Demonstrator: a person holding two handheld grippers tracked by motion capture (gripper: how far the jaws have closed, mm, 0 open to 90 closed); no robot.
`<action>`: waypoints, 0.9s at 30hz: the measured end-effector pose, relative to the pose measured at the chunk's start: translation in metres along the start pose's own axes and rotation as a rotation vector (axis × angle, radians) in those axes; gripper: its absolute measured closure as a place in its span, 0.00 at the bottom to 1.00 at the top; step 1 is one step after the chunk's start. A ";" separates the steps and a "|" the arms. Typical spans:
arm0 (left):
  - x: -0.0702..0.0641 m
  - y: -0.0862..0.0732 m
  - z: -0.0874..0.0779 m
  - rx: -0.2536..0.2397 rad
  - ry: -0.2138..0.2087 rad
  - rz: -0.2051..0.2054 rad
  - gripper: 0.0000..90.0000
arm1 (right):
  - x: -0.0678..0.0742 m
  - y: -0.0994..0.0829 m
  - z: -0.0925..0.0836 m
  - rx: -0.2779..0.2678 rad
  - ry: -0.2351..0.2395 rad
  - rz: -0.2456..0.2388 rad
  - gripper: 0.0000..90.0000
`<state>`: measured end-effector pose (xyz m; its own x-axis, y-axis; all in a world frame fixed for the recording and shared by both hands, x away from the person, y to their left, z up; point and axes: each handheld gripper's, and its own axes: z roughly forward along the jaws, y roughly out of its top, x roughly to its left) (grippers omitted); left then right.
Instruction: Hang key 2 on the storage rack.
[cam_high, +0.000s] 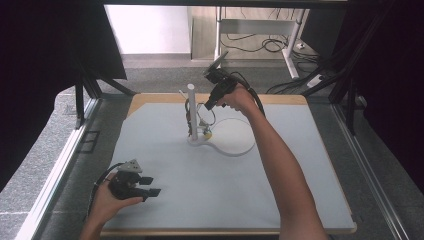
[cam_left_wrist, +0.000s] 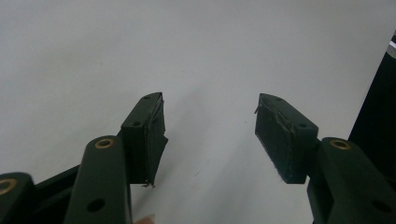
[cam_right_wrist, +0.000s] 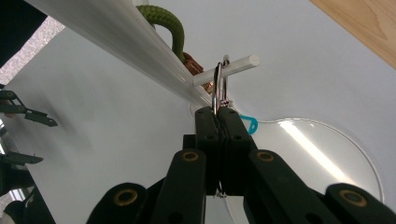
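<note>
While the left gripper (cam_high: 150, 186) rests near the table's (cam_high: 280, 200) front left edge in the high view, the right gripper (cam_high: 206, 106) reaches the white stand (cam_high: 191, 112).

From the left gripper view, its jaws stand wide apart with bare tabletop between.

From the right gripper view, the jaws are clamped on a metal ring (cam_right_wrist: 219, 86) hanging from the stand's peg (cam_right_wrist: 233, 67), beside a green cord (cam_right_wrist: 170, 25).
</note>
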<state>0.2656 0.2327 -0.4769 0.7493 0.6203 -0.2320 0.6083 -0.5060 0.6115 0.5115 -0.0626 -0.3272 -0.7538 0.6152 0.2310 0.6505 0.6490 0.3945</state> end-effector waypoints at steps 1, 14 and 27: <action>0.000 0.000 0.000 0.000 0.000 0.000 0.48 | 0.001 0.000 0.001 0.005 0.000 -0.001 0.98; 0.001 -0.001 -0.003 -0.003 0.001 -0.007 0.48 | 0.005 -0.002 0.015 0.033 0.019 -0.021 0.96; 0.001 -0.002 -0.001 0.008 0.003 -0.009 0.47 | 0.002 -0.019 -0.001 -0.001 0.021 -0.019 0.84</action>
<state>0.2652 0.2350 -0.4780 0.7430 0.6267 -0.2352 0.6170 -0.5051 0.6035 0.4975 -0.0746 -0.3333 -0.7678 0.5933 0.2418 0.6360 0.6598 0.4002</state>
